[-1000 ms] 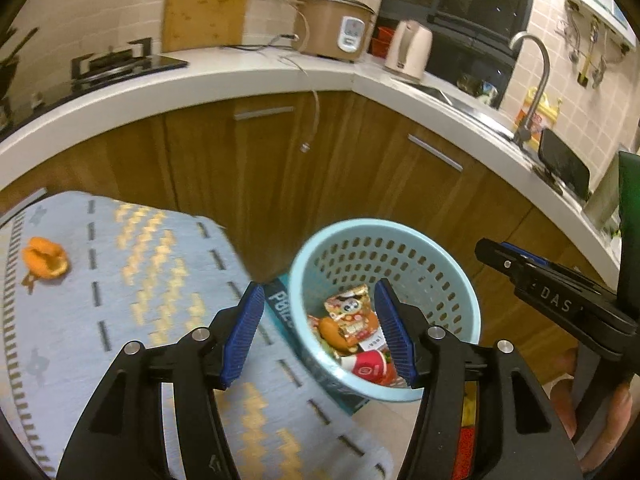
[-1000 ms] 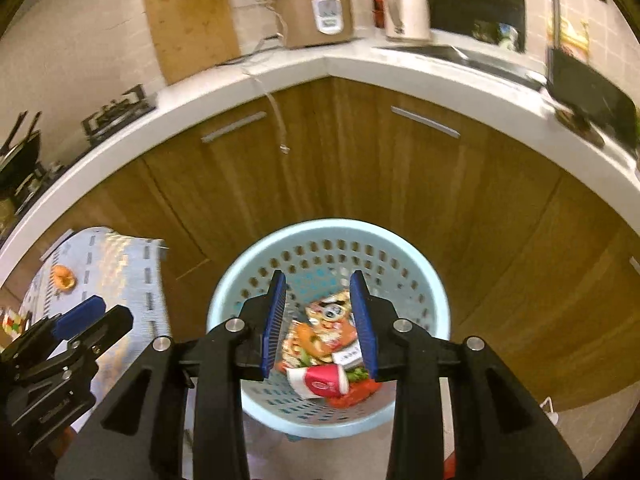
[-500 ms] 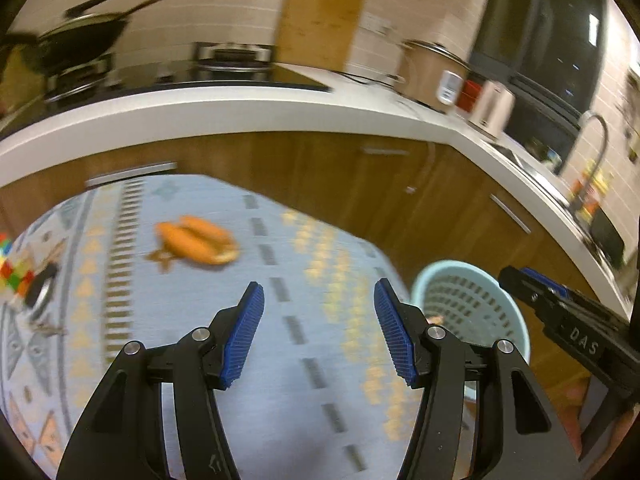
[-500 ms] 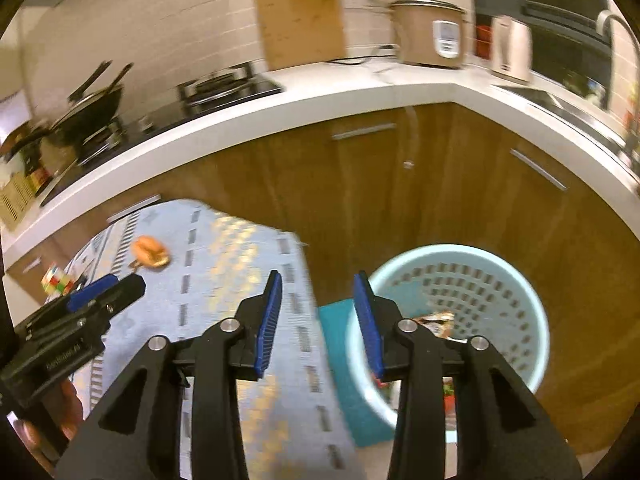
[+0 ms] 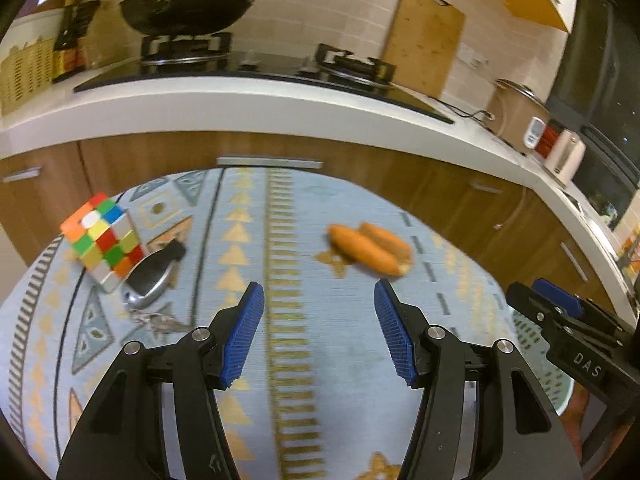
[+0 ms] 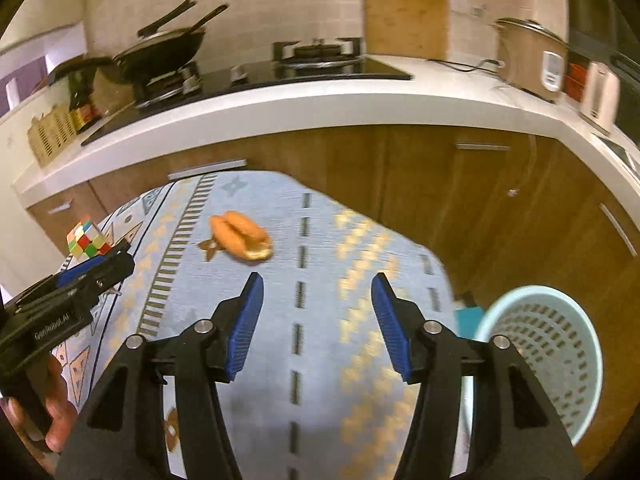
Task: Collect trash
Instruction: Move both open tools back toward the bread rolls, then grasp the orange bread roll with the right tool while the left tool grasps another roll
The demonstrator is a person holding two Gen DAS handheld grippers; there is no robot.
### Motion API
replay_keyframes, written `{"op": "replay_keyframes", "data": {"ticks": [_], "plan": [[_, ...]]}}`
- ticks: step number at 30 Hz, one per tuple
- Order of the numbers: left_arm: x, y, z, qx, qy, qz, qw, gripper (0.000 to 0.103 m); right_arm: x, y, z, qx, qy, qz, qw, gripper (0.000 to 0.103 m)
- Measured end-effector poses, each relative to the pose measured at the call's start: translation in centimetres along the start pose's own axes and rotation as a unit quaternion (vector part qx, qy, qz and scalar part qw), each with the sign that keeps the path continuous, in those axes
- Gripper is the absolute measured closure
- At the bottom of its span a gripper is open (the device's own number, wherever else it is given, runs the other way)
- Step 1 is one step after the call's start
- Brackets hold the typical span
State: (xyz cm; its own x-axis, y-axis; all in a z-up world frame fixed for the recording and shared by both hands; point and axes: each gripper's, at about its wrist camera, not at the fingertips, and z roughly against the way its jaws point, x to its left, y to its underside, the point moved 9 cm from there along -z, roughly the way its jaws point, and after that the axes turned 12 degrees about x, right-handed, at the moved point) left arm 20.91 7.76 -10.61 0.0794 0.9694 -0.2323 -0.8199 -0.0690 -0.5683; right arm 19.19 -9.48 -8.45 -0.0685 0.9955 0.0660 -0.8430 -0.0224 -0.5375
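Observation:
An orange peel [image 5: 370, 248] lies on the patterned light-blue tablecloth [image 5: 288, 360], a little beyond and right of my open, empty left gripper [image 5: 318, 334]. In the right wrist view the peel [image 6: 240, 236] lies beyond and left of my open, empty right gripper [image 6: 316, 326]. The light-blue perforated trash basket [image 6: 540, 356] stands on the floor right of the table. The right gripper also shows at the right edge of the left wrist view [image 5: 568, 320]. The left gripper shows at the left of the right wrist view [image 6: 76, 284].
A Rubik's cube [image 5: 102, 240], a car key fob [image 5: 152, 276] and keys lie at the table's left. Wooden cabinets [image 6: 400, 168] and a white counter with a wok [image 5: 188, 8], stove and rice cooker [image 6: 528, 60] curve behind.
Both grippers swung left from above the basket to over the table. The right gripper's jaws opened wider. The peel, cube and keys came into view.

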Motion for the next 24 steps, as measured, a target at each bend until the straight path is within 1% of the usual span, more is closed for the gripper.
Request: {"op": "replay_keyframes", "data": {"ticks": [4,9,11,13,15,16,20,24], "plan": [[1.4,0.2,-1.3,0.004,-0.011,0.007,0.9999,0.047,2.0,-1.0,-2.7,0.013,-0.012,0.014,1.0,0.045],[2.3,0.7,-2.9,0.003,-0.02,0.007,0.9998,0.047,3.3,-1.8,-6.1,0.031,-0.019,0.019,0.999,0.044],[2.7,0.9,-3.5,0.004,-0.016,0.013,0.9998,0.042,3.9,-2.1,-7.3,0.037,-0.021,0.026,0.999,0.043],[3.0,1.2,-3.8,0.009,-0.015,0.02,0.9996,0.042,4.5,-2.5,-8.2,0.041,-0.021,0.036,0.998,0.04],[3.0,1.1,-3.4,-0.003,-0.019,0.021,0.9996,0.042,5.1,-2.9,-9.2,0.044,-0.013,0.046,0.998,0.038],[3.0,1.1,-3.4,-0.005,-0.023,0.02,0.9995,0.04,5.2,-3.1,-9.7,0.047,-0.011,0.048,0.998,0.038],[2.1,1.3,-3.2,-0.009,-0.035,-0.002,0.9993,0.04,5.7,-3.6,-11.3,0.063,-0.009,0.053,0.997,0.038],[1.1,1.5,-3.2,-0.016,-0.066,-0.033,0.9972,0.04,6.2,-4.1,-11.8,0.061,-0.005,0.061,0.996,0.038]]}}
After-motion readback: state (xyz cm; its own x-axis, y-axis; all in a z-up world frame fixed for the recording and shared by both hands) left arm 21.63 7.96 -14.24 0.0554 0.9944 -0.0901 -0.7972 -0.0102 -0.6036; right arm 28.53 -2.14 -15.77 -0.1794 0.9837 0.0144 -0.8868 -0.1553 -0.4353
